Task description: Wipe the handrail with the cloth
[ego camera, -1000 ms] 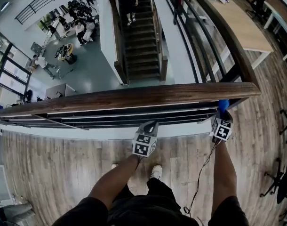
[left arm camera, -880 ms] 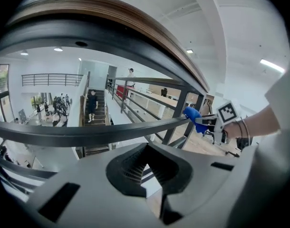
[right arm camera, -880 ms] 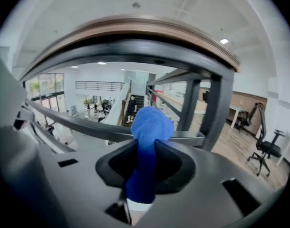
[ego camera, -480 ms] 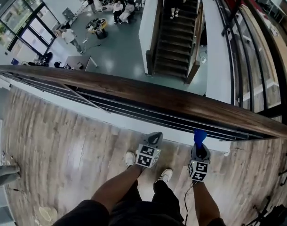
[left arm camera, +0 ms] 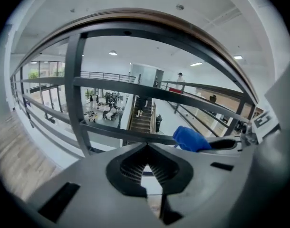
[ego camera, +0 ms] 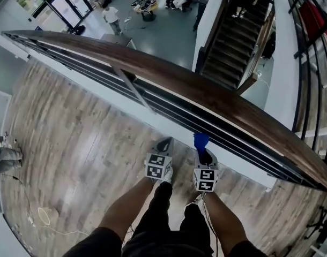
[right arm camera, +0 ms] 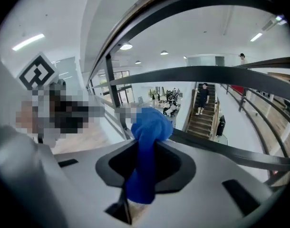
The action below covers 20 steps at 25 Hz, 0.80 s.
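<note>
**Head view, looking steeply down.** The wooden handrail [ego camera: 206,96] crosses the frame diagonally from upper left to lower right, with dark metal bars [ego camera: 153,101] under it. Both tools sit at lower centre, on the near side of the railing and not touching it.

The right gripper [ego camera: 202,150] is clenched on the blue cloth [ego camera: 200,140], a bunched end of which stands out beyond the jaw tips (its own view shows the fabric pinched between them [right arm camera: 147,141]). The left gripper [ego camera: 163,144] has its jaws drawn together on nothing [left arm camera: 146,172].

**Step in hand:** judged to be the approach, as the cloth is near the rail but apart from it.

**Next move:** this likely calls for lifting the right gripper until the cloth presses on the wood, then stroking along its length.
</note>
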{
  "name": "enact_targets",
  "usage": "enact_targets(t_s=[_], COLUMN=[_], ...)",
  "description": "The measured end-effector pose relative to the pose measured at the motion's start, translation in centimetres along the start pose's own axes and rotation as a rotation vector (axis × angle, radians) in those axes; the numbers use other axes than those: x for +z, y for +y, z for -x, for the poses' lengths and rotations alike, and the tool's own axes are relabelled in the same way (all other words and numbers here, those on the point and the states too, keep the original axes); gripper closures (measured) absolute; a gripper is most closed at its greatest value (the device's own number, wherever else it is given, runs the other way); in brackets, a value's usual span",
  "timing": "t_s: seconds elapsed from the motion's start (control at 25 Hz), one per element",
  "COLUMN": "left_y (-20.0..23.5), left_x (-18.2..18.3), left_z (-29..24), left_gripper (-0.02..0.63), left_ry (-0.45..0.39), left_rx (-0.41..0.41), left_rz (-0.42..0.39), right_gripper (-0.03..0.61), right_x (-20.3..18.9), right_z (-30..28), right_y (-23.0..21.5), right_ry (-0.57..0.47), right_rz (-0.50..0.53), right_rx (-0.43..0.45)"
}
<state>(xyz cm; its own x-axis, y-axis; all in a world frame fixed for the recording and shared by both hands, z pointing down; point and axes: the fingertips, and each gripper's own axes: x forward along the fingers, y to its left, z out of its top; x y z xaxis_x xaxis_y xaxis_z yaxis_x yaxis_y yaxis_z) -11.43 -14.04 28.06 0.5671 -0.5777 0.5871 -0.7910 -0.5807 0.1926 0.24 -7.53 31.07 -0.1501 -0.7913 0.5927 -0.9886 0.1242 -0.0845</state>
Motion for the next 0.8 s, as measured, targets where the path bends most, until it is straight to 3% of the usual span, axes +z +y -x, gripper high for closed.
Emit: enact_targets(t_s=[0.16, 0.4, 0.6, 0.8], left_y=[9.2, 20.7, 27.2, 31.2], left_x=[-0.1, -0.4, 1.5, 2.3], left_z=[0.5, 0.2, 0.4, 0.7], left_gripper=[0.609, 0.61, 0.609, 0.609], left_ry=[-0.026, -0.045, -0.06, -0.077], left_rx=[0.079, 0.148, 0.192, 0.217], left_rz=[0.049, 0.087, 0.064, 0.076], right_gripper=[0.476, 0.476, 0.476, 0.476], right_x=[3.4, 7.9, 12.5, 15.3], right_z=[-7.8, -18.8, -25.8, -31.8], right_y=[6.2, 13.3, 17.6, 19.1], right_ry=[0.0, 0.008, -0.017, 0.013], right_rz=[0.058, 0.031, 0.051, 0.048], right_rx=[0.05, 0.041, 0.038, 0.017])
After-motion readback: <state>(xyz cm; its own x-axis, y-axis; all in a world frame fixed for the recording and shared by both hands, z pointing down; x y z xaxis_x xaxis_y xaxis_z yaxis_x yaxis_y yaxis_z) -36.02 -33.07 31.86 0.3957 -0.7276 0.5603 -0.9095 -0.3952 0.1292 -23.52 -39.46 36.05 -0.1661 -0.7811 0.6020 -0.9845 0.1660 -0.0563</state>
